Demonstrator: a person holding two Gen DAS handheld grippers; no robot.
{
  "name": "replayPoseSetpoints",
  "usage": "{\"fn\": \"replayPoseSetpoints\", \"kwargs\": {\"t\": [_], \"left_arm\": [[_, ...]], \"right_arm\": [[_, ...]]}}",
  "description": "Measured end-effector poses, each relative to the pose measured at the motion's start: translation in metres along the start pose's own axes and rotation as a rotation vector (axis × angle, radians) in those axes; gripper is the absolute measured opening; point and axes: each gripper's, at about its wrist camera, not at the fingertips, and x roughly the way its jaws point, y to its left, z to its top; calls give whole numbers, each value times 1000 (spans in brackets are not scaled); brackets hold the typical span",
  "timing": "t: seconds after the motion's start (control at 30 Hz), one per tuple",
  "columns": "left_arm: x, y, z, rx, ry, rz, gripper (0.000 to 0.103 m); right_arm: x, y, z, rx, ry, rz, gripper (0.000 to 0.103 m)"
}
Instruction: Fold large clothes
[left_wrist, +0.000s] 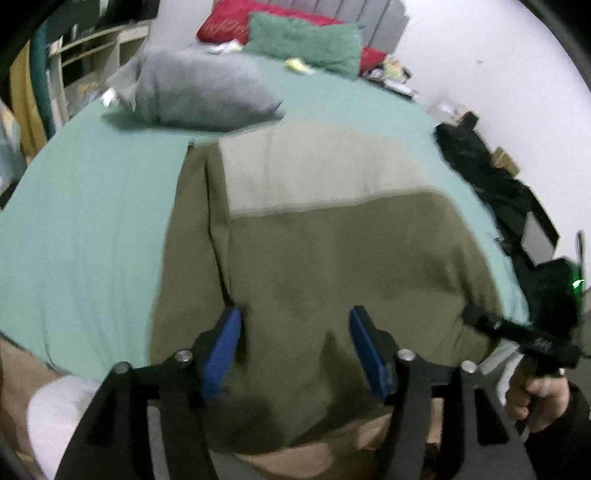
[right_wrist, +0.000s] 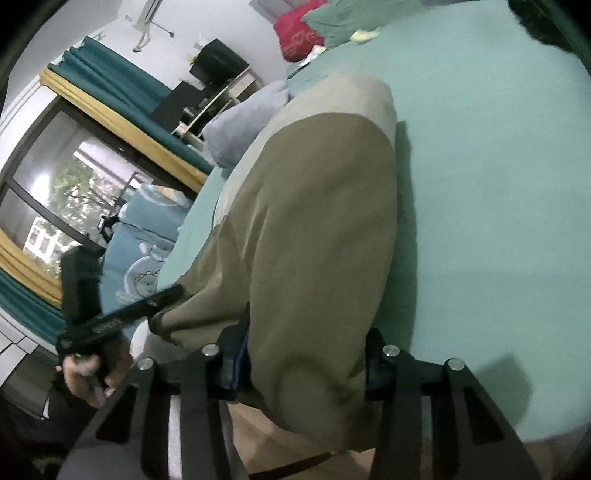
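No legible text or labels.

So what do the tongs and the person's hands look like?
Both tongs are black, with slotted arms and silver round bolts. The left tongs have bright blue flat pads. The right tongs have darker blue pads. The person's right hand has a dark sleeve and grips a black handle with a green light.
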Motion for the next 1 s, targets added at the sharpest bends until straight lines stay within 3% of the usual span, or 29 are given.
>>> {"fn": "replayPoseSetpoints", "kwargs": {"t": [0.13, 0.23, 0.3, 0.4, 0.6, 0.8, 0.93, 1.0], "left_arm": [[-3, -3, 15, -20, -18, -16, 84], [27, 5, 17, -67, 55, 6, 84], [47, 10, 16, -98, 94, 19, 84], [55, 12, 12, -114, 85, 16, 85], [69, 33, 23, -157, 67, 11, 90], [107, 69, 30, -269, 148, -95, 98], [116, 58, 34, -237, 173, -239, 99], [124, 47, 37, -213, 186, -254, 102]], "right_arm": [[-25, -17, -15, -12, 17, -56, 42], [-37, -39, -27, 13, 43, -59, 52], [-40, -40, -29, -7, 39, -95, 64], [-52, -39, -23, -58, -2, -136, 74], [-69, -52, 1, -59, -65, -133, 78], [-49, -58, 35, -68, -71, -113, 79], [-32, -65, 49, -52, -61, -92, 79], [-23, -72, 57, -26, -62, -55, 83]]}}
